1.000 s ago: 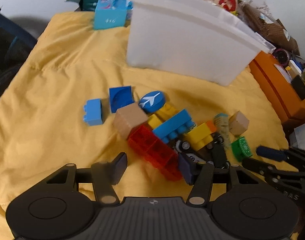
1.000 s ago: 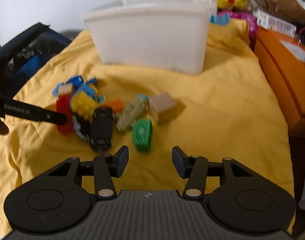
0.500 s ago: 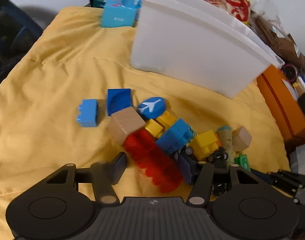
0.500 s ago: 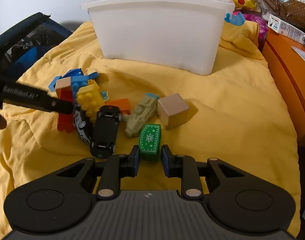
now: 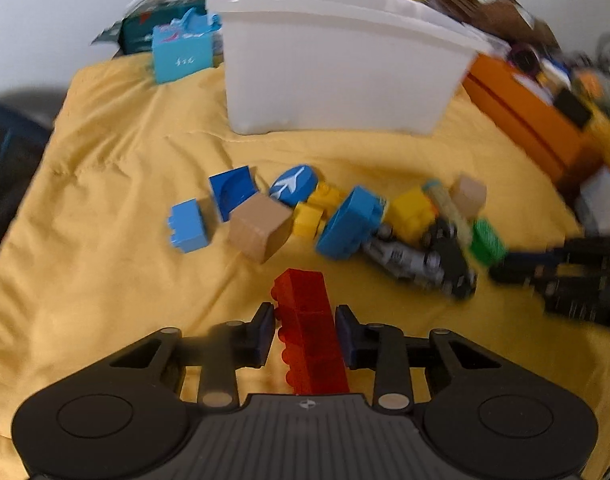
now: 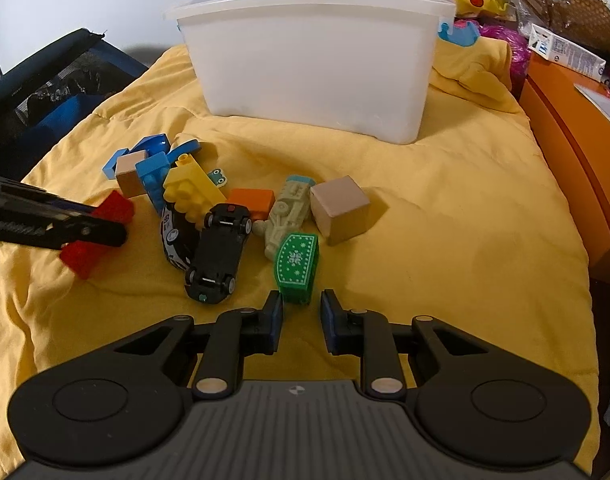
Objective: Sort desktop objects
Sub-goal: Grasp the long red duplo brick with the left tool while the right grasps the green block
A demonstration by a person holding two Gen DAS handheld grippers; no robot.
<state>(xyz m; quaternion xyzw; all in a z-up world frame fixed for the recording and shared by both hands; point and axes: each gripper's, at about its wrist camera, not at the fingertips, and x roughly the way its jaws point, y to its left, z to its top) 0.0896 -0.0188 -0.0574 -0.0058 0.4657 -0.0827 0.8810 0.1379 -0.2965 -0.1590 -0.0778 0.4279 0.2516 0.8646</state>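
The left tongs [image 5: 305,332] are clamped on a long red building brick [image 5: 309,328], one pad on each side, the brick lying lengthwise between them above the yellow blanket [image 5: 105,280]. From the right wrist view the same brick [image 6: 99,232] shows at the blanket's left edge.

The right tongs [image 6: 301,320] stand slightly apart, their pads flanking the near end of a green patterned block [image 6: 296,262] (whether they touch it I cannot tell). Just beside the block lie a pale green toy train [image 6: 287,214] and an overturned black toy car [image 6: 219,254]; a wooden cube [image 6: 339,210] sits near its far right.

A white plastic bin [image 6: 317,68] stands toward the blanket's far edge, well apart from the pile. Yellow bricks [image 6: 193,194] and blue bricks [image 6: 155,178] cluster left of the car.
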